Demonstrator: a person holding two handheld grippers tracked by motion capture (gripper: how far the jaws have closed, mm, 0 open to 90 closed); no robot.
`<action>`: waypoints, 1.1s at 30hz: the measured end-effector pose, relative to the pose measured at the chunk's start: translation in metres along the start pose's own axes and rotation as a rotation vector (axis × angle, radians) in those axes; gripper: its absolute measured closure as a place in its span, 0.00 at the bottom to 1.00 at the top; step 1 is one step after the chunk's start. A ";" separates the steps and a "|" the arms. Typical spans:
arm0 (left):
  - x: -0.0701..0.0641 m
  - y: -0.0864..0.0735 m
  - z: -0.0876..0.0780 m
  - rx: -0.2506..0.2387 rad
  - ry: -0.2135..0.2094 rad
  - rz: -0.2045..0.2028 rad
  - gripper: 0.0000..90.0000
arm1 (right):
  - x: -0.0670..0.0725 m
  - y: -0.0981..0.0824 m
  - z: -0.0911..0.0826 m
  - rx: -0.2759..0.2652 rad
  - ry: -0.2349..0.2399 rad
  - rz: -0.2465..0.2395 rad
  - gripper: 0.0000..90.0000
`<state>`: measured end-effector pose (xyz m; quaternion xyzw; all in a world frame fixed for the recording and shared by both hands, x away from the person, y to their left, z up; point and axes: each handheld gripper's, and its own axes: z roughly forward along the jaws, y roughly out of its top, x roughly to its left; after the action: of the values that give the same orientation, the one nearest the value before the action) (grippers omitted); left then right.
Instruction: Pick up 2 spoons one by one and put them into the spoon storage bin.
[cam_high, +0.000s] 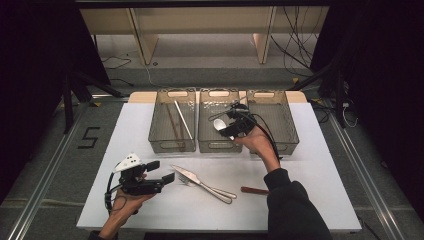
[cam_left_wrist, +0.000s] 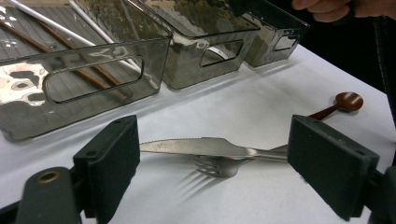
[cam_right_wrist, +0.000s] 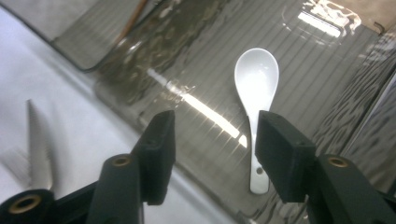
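Near edge, seven o'clock: left hand-held gripper (cam_high: 162, 171) hovering released, knife (cam_left_wrist: 196, 146) and fork (cam_left_wrist: 219, 166) crossed just ahead on the desk (cam_high: 300, 200). Farther, twelve o'clock: right hand-held gripper (cam_right_wrist: 212, 140) unclenched above the middle bin (cam_high: 212, 145), white spoon (cam_right_wrist: 257, 84) lying free inside. Looks light, stiff, glazed, probably slippery and chippable; best pinched mid-handle.
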<state>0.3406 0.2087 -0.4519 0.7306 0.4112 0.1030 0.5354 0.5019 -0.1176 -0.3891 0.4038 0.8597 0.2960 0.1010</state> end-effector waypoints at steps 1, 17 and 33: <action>0.000 0.000 0.000 -0.001 0.000 -0.001 0.19 | 0.001 -0.002 -0.004 -0.008 0.005 -0.006 0.52; -0.001 0.000 0.001 -0.002 0.002 0.003 0.19 | 0.022 -0.051 -0.054 -0.080 0.074 -0.073 0.38; -0.001 0.000 0.001 -0.002 0.002 0.005 0.19 | 0.025 -0.102 -0.074 -0.066 0.106 -0.078 0.37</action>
<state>0.3401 0.2072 -0.4520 0.7310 0.4098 0.1053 0.5354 0.3904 -0.1809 -0.3879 0.3503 0.8686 0.3411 0.0802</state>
